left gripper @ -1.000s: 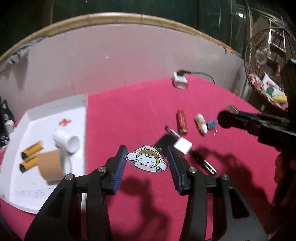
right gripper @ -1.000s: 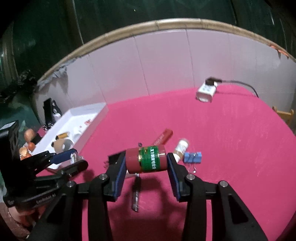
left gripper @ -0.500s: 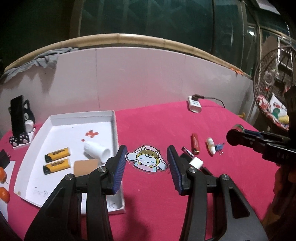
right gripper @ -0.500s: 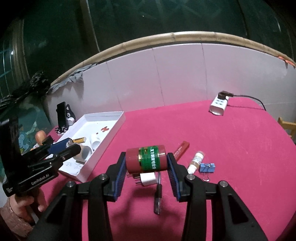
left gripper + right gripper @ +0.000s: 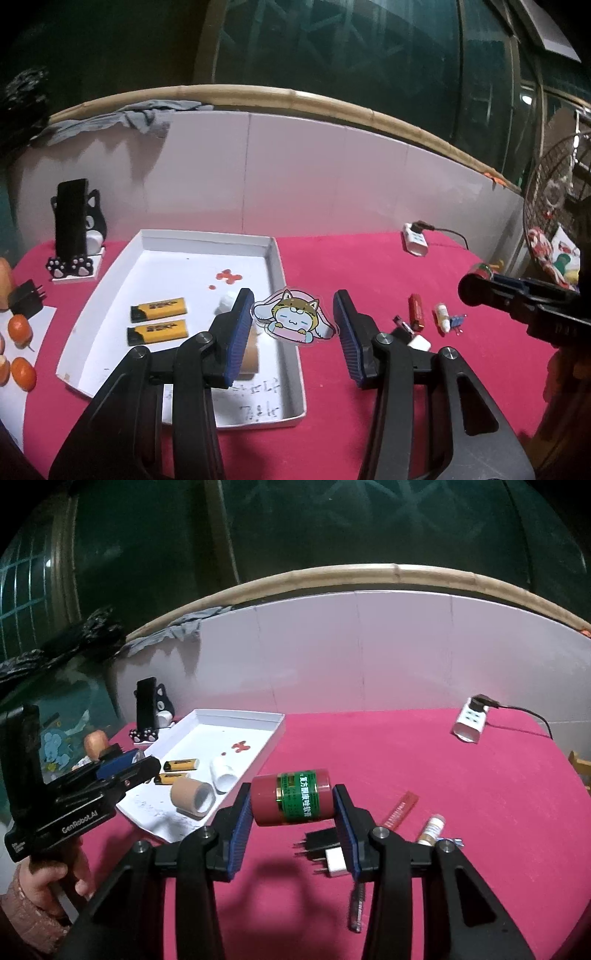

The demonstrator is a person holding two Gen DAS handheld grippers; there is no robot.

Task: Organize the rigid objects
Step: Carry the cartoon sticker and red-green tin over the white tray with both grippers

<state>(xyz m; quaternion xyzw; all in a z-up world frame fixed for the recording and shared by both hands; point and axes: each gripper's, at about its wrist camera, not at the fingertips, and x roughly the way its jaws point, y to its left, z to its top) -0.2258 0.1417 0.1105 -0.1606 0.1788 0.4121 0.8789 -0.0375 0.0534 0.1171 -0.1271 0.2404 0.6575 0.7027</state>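
My left gripper is shut on a flat cartoon animal sticker, held above the right edge of a white tray. The tray holds two yellow lighters, a white cap and a brown tape roll. My right gripper is shut on a red bottle with a green label, held sideways above the red table, right of the tray. The left gripper shows at the left of the right wrist view.
On the red cloth lie a red lighter, a small vial, a blue binder clip, a white plug and a dark pen. A power strip sits at the back right. A cat phone stand and oranges are on the left.
Both grippers have risen and pulled back from the table. My left gripper has carried the sticker left, from over the red cloth to over the tray's right edge. The bottle stays gripped.
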